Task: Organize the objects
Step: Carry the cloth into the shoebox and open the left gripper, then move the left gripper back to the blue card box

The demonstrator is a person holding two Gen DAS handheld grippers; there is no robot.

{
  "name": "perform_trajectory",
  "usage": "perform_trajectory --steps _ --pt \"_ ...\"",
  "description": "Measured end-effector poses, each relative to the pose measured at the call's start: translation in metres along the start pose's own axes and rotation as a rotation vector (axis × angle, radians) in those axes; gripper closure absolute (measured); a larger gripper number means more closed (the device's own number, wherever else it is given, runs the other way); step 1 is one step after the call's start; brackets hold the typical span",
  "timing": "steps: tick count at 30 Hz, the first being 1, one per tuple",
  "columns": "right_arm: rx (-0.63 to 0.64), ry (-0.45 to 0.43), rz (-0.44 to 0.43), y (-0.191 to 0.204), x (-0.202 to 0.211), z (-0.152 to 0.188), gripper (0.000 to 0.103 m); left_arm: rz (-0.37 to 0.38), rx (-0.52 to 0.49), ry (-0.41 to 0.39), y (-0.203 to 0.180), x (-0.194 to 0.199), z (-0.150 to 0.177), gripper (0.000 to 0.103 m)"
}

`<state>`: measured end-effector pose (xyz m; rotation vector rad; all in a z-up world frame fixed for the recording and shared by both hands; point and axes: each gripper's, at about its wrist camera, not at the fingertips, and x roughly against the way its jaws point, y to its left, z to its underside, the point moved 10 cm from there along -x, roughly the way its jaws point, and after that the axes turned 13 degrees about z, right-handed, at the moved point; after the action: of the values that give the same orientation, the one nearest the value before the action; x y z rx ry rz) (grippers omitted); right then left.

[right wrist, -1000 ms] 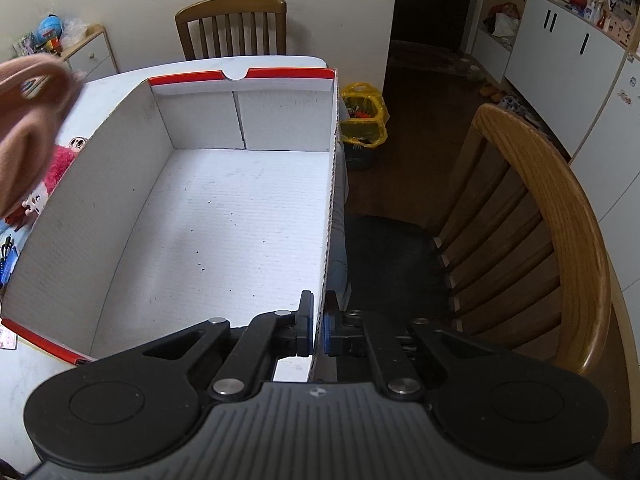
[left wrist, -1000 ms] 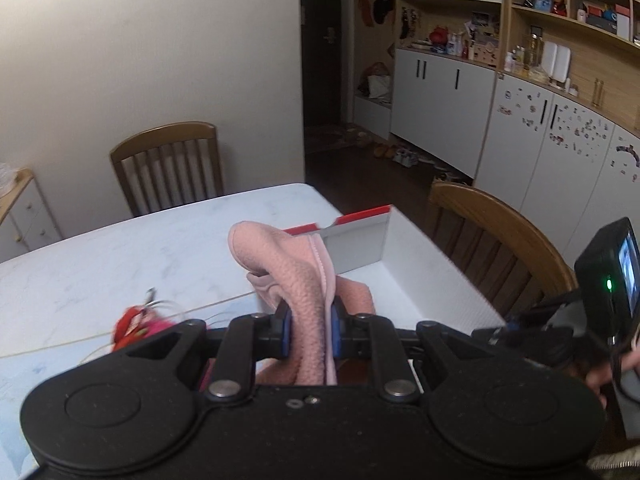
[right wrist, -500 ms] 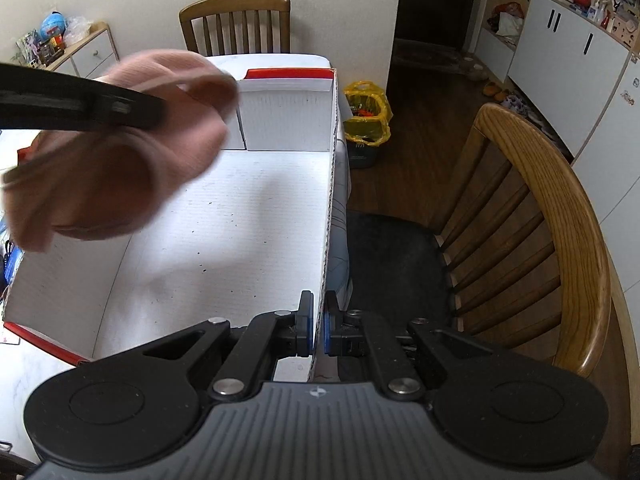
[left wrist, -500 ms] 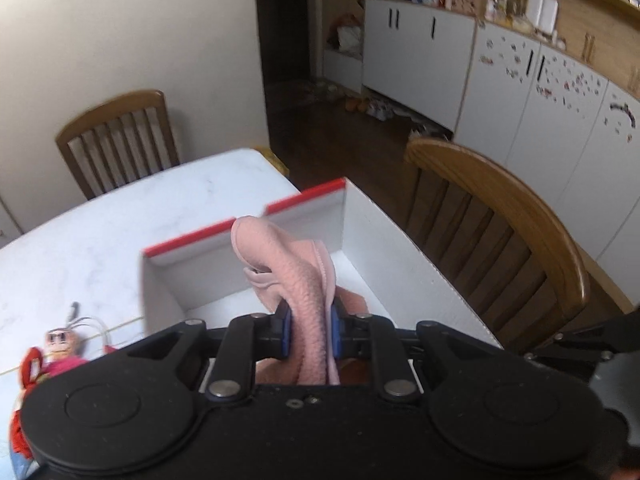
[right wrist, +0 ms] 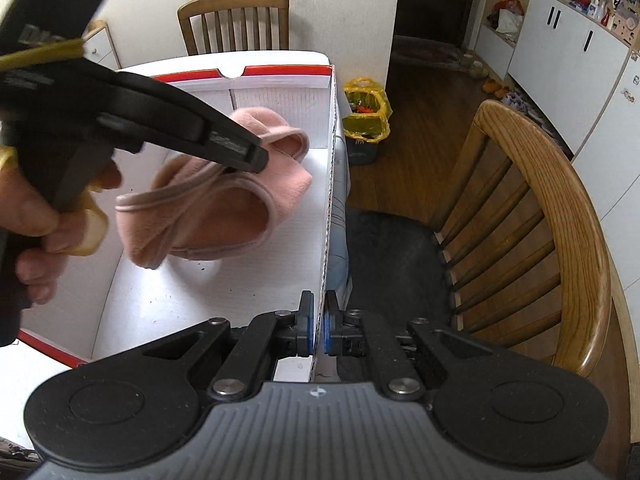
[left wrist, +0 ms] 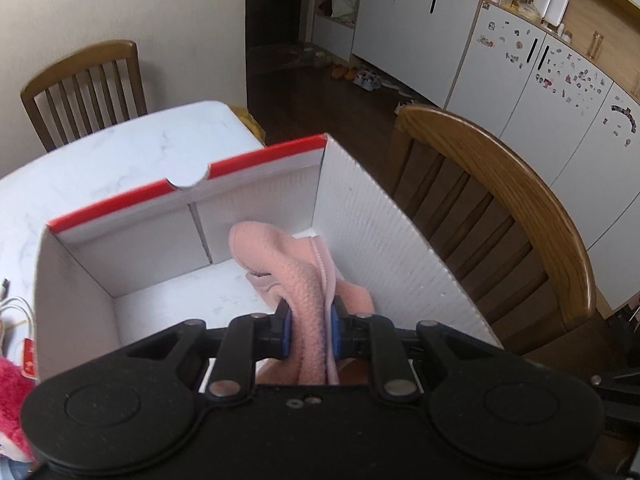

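A white cardboard box (left wrist: pixel 380 240) with red-edged ends sits on the marble table (left wrist: pixel 120 152). My left gripper (left wrist: pixel 310 330) is shut on a pink fleece cloth (left wrist: pixel 288 260) and holds it inside the box, above its floor. The cloth (right wrist: pixel 212 208) also shows in the right wrist view, hanging from the left gripper (right wrist: pixel 244 156) over the box floor. My right gripper (right wrist: pixel 319 330) is shut on the box's right wall (right wrist: pixel 328 200) near its near corner.
A wooden chair (right wrist: pixel 552 216) stands close to the right of the box. Another chair (left wrist: pixel 84 88) is at the table's far end. A red plush toy (left wrist: pixel 10 404) and white cords lie left of the box. A yellow bag (right wrist: pixel 366 110) sits on the floor.
My left gripper has carried the pink cloth rightward over the box and down into it. My right gripper has kept its hold on the box wall.
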<state>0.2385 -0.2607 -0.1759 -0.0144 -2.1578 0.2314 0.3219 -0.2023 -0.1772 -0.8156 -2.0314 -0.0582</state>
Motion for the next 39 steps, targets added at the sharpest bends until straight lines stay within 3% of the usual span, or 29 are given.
perform_trajectory --steps 9,12,16,19,34,39 --pt "0.001 0.007 -0.003 0.001 0.0 0.0 0.099 0.04 0.021 0.058 0.002 -0.02 0.006 0.081" --pt "-0.002 0.01 -0.005 0.001 0.0 0.001 0.099 0.062 0.036 0.066 0.003 -0.021 0.007 0.074" --pt "-0.005 0.013 -0.008 0.001 0.0 0.001 0.099 0.072 0.044 0.062 0.004 -0.018 0.009 0.054" --pt "-0.004 0.013 -0.008 0.001 0.0 0.0 0.099 0.068 0.04 0.058 0.003 -0.014 0.009 0.05" --pt "-0.006 0.023 -0.008 0.002 0.0 0.0 0.099 0.027 0.013 -0.025 0.001 0.04 0.006 0.035" --pt "-0.004 0.024 -0.007 0.002 0.0 -0.001 0.099 0.0 0.005 -0.064 0.005 0.067 0.006 0.025"
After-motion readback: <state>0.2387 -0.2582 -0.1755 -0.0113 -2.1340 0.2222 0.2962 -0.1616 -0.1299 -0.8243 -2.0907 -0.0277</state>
